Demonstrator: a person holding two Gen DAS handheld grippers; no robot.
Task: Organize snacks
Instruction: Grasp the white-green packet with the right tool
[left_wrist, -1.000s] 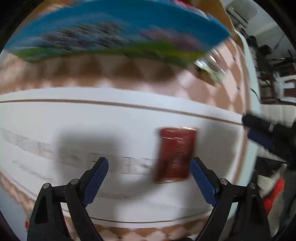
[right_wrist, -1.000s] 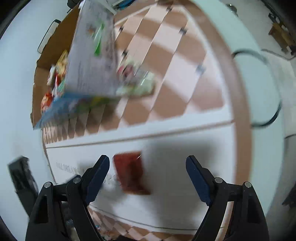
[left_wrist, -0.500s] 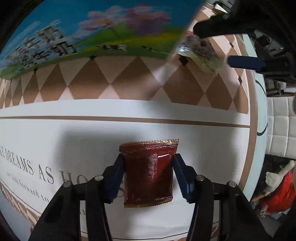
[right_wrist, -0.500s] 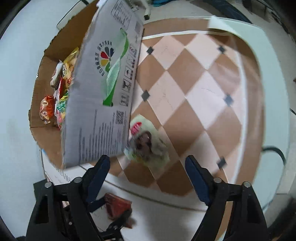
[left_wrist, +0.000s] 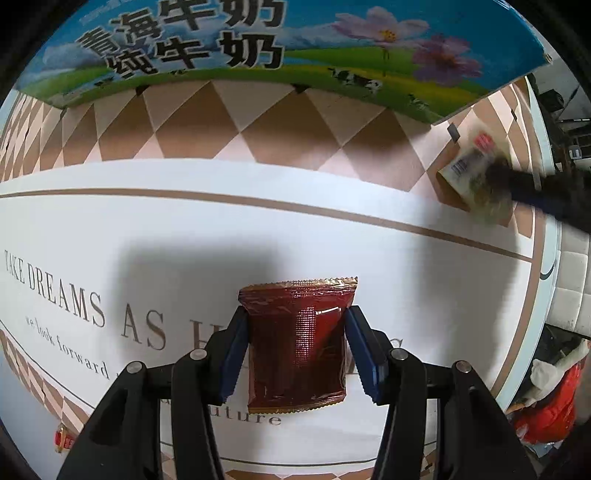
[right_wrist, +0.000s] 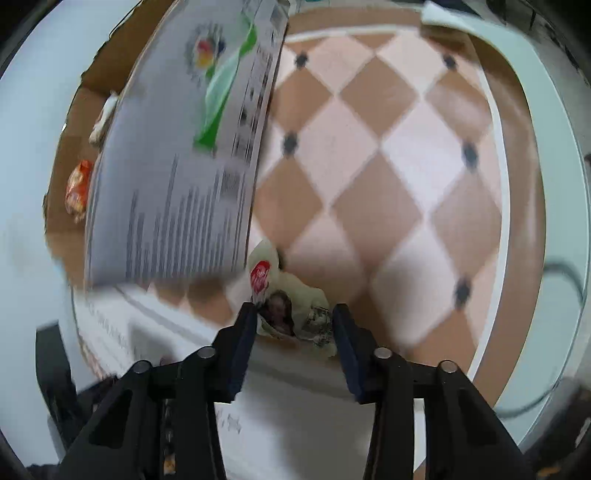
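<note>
A dark red snack packet (left_wrist: 297, 345) lies on the printed tablecloth (left_wrist: 110, 229) between my left gripper's (left_wrist: 295, 332) blue pads, which press its two sides. A pale green-and-white snack packet (right_wrist: 291, 310) lies on the checkered part next to the box corner, between my right gripper's (right_wrist: 293, 319) pads, which are closed in on it. It also shows in the left wrist view (left_wrist: 471, 173), blurred, with the right gripper's finger on it. A cardboard milk carton box (left_wrist: 258, 48) stands behind; its open inside (right_wrist: 79, 177) holds several snacks.
The round table's rim (right_wrist: 554, 184) curves along the right side. A black cable (right_wrist: 569, 273) lies near that rim. Red cloth and clutter (left_wrist: 546, 410) sit off the table's edge at the right.
My left gripper closed in around the red packet. My right gripper moved forward from the red packet to the pale packet by the box and closed its pads on it.
</note>
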